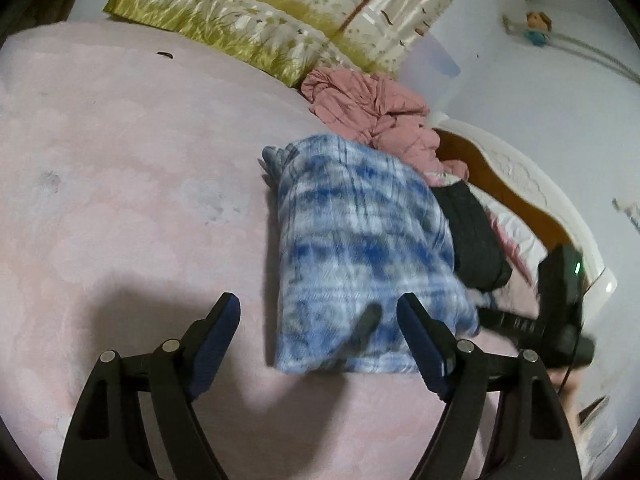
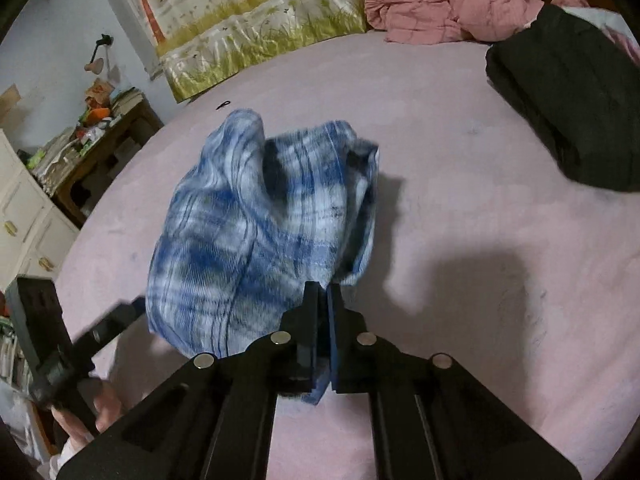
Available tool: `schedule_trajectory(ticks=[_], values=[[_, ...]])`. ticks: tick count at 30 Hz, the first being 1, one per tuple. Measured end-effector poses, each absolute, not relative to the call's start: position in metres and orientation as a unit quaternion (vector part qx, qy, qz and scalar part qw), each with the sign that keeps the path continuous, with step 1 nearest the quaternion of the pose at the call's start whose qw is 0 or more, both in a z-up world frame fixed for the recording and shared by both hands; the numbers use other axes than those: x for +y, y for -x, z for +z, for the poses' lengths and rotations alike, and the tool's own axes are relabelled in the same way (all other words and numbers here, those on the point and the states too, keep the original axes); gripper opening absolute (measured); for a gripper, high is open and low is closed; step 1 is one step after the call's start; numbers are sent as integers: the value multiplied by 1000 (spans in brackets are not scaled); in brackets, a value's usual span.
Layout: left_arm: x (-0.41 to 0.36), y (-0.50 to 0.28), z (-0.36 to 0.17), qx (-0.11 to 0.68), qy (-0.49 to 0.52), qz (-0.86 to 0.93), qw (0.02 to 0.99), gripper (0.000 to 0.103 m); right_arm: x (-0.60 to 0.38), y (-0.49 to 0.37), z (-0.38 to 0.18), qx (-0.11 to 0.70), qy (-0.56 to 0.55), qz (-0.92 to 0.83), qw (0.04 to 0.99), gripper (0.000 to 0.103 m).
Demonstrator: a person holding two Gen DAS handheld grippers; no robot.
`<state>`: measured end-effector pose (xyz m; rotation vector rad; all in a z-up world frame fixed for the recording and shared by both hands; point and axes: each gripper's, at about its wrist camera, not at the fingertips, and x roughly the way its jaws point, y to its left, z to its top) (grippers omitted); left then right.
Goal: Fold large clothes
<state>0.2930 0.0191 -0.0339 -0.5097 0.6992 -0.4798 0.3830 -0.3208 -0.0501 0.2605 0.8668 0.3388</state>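
A blue and white plaid fleece garment (image 2: 256, 232) lies bunched on the pink bed sheet (image 2: 460, 152). My right gripper (image 2: 323, 292) is shut on its near edge, and a strip of the cloth shows between the pressed pads. In the left wrist view the same garment (image 1: 360, 240) lies folded over, just beyond and to the right of my left gripper (image 1: 320, 308). That gripper stands open above the sheet (image 1: 120, 160) with nothing between its fingers. The right gripper's black body (image 1: 560, 300) reaches in from the right under the garment's edge.
A crumpled pink quilted jacket (image 2: 448, 4) and a folded black garment (image 2: 572, 108) lie at the far right of the bed. Grass-print pillows (image 2: 260, 32) line the far side. A cluttered wooden desk (image 2: 92, 140) and a white cabinet (image 2: 24, 216) stand left. A hand (image 2: 100, 408) holds the left gripper.
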Motion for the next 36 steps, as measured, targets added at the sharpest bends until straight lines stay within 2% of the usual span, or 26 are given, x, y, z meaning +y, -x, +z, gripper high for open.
schedule_trajectory(ticks=[6, 8, 9, 10, 12, 15, 20, 23, 24, 25, 27, 28, 31, 36], values=[[-1, -319, -22, 369, 212, -230, 875, 84, -320, -374, -60, 412, -126, 180, 884, 3], [-11, -332, -20, 384, 195, -222, 875, 85, -327, -370, -54, 384, -138, 171, 897, 8], [-13, -337, -20, 389, 197, -222, 872, 85, -331, -370, -50, 372, -157, 169, 899, 25], [-15, -344, -20, 395, 205, -224, 867, 85, -336, -372, -47, 362, -174, 169, 900, 54], [-15, -355, -19, 409, 220, -228, 856, 85, -344, -377, -43, 344, -203, 172, 900, 76], [-12, -372, -23, 434, 250, -234, 833, 88, -350, -395, -49, 357, -252, 200, 877, 80], [-5, -385, -43, 461, 312, -255, 791, 88, -348, -430, -86, 415, -317, 230, 821, 80], [-1, -390, -58, 466, 355, -278, 761, 88, -353, -436, -109, 413, -367, 252, 795, 80], [-1, -392, -63, 466, 367, -287, 752, 82, -353, -437, -112, 406, -371, 259, 794, 79], [0, -391, -63, 464, 369, -292, 750, 75, -350, -438, -113, 403, -369, 269, 793, 67], [-1, -386, -55, 449, 360, -298, 762, 50, -348, -440, -116, 405, -374, 283, 785, 48], [-3, -381, -47, 437, 353, -306, 769, 47, -348, -439, -116, 399, -378, 281, 787, 40], [-15, -367, -22, 413, 326, -322, 787, 42, -353, -432, -102, 378, -364, 275, 806, 33], [-50, -355, 32, 354, 316, -355, 806, 42, -372, -415, -37, 326, -310, 265, 853, 33]])
